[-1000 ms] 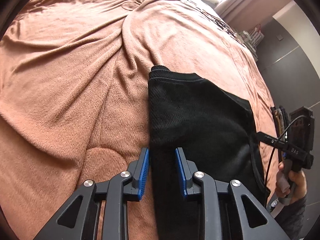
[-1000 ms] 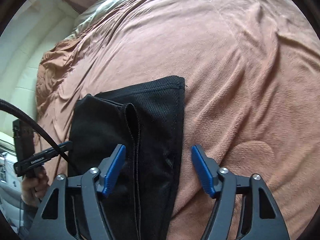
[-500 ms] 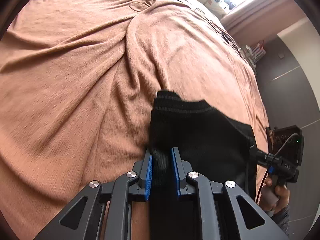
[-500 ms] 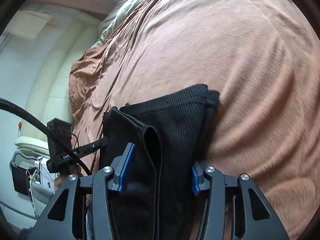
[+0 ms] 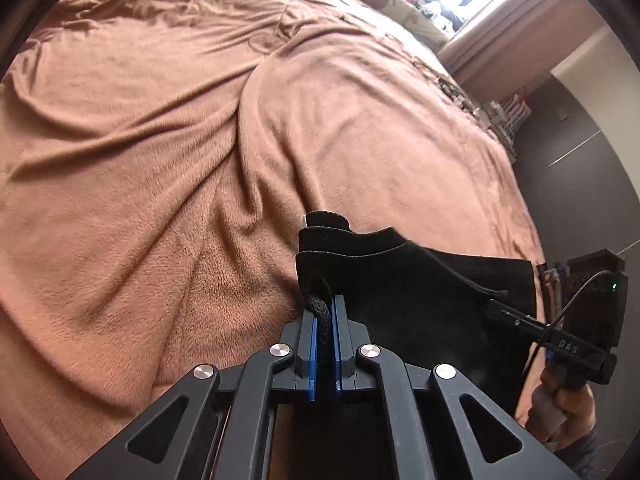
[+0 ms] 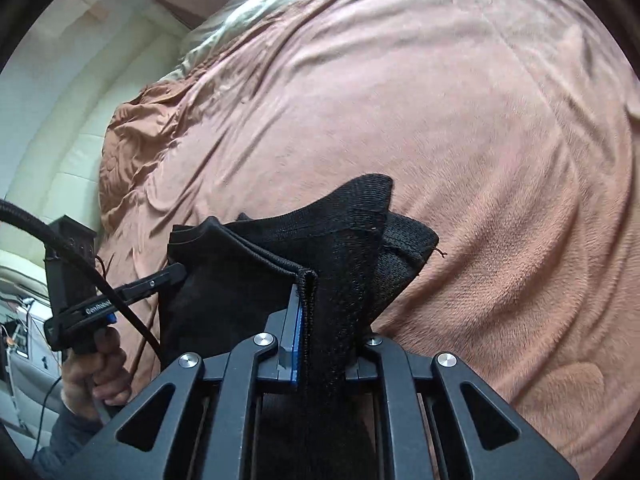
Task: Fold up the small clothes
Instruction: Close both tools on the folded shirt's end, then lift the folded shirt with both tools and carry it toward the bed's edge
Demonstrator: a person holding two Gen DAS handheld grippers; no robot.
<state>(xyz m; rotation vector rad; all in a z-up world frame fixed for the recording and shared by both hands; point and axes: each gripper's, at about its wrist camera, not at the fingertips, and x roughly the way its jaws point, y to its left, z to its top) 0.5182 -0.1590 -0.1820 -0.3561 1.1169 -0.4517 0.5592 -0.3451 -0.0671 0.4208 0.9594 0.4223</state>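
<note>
The black garment point(image 5: 404, 292) hangs bunched and partly lifted above a brown blanket point(image 5: 160, 160), gripped at both of its near corners. In the left wrist view its folded edge shows several stacked layers rising just ahead of the fingertips, and the cloth stretches away to the right toward the other tool. A thick black roll of fabric runs down between the blue pads point(image 5: 313, 344) of the left gripper point(image 5: 325, 312), whose fingers stand narrow, pinched tight on that roll with only the fabric between them.

In the right wrist view the same black garment point(image 6: 340, 240) peaks above the fingers, one corner pointing up and a second knitted corner flopping to the right with a loose thread at its tip. A hemmed edge drops straight down into the right gripper point(image 6: 324, 320), lying against the left blue pad point(image 6: 295, 332); the right pad is hidden behind the cloth. These fingers are likewise drawn in close and clamp the fabric.

The blanket is creased and covers a bed on all sides. At each view's outer edge a hand point(image 6: 96, 372) grasps the handle of the opposite tool, with a black cable point(image 6: 80, 260) running from it.
</note>
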